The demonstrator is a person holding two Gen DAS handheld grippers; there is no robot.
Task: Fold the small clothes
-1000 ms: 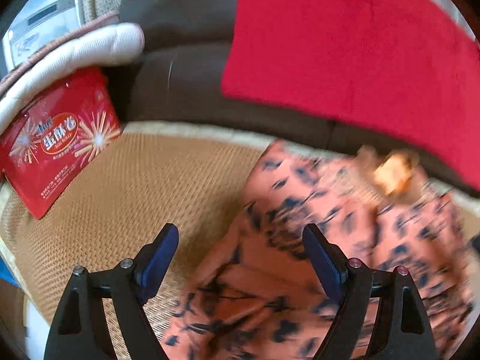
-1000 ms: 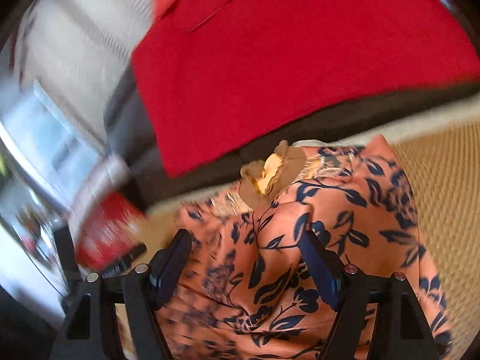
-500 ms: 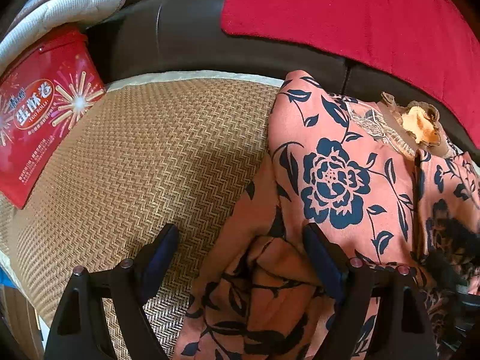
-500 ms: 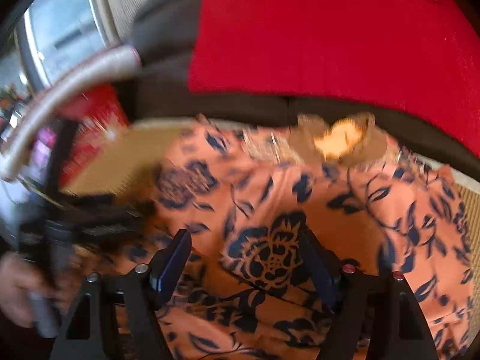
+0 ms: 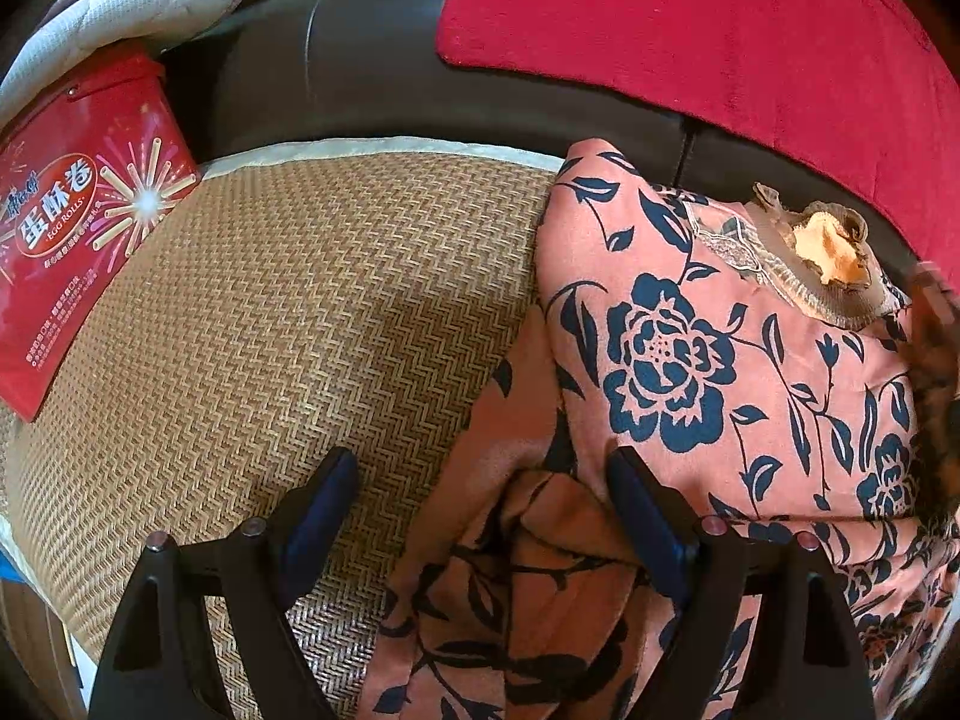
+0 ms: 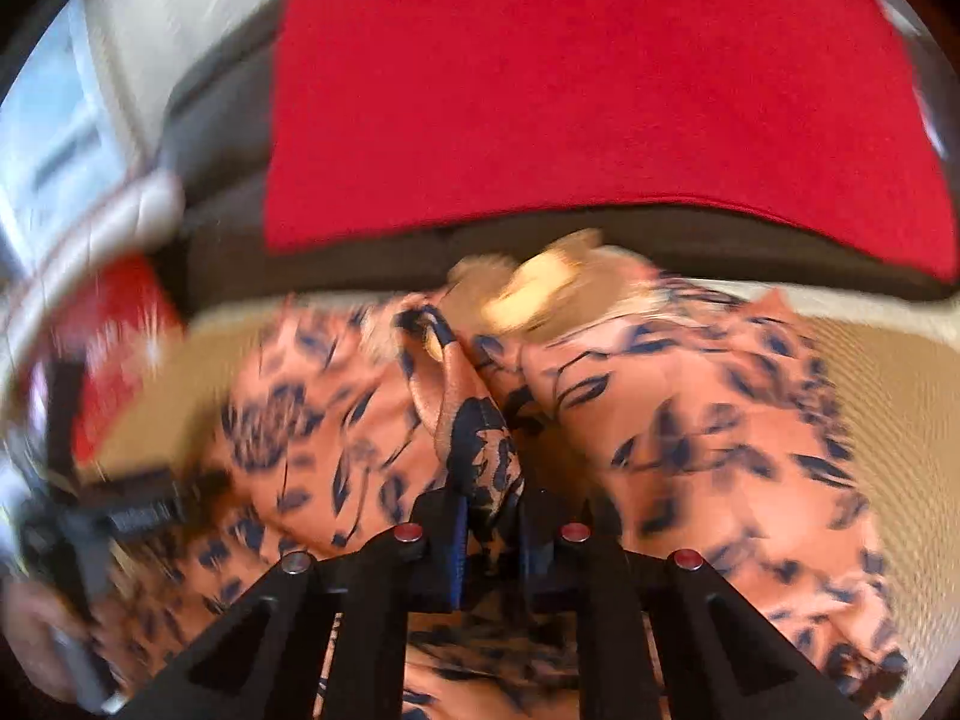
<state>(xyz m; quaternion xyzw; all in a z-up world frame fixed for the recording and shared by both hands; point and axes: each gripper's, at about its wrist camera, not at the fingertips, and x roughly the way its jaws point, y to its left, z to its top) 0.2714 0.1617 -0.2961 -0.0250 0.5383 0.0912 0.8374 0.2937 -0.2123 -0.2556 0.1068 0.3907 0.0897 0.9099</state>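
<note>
just closed, right gripper [image 6: 489,531] seemingly pinches blouse [image 6: 480,438] fold; left gripper [image 5: 480,510] spread over it.

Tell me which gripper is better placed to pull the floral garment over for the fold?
The right gripper: its jaws have just closed on a raised fold of the floral garment. The left gripper is open, holding nothing.

Garment [image 6: 690,420] blurred in right view
</note>
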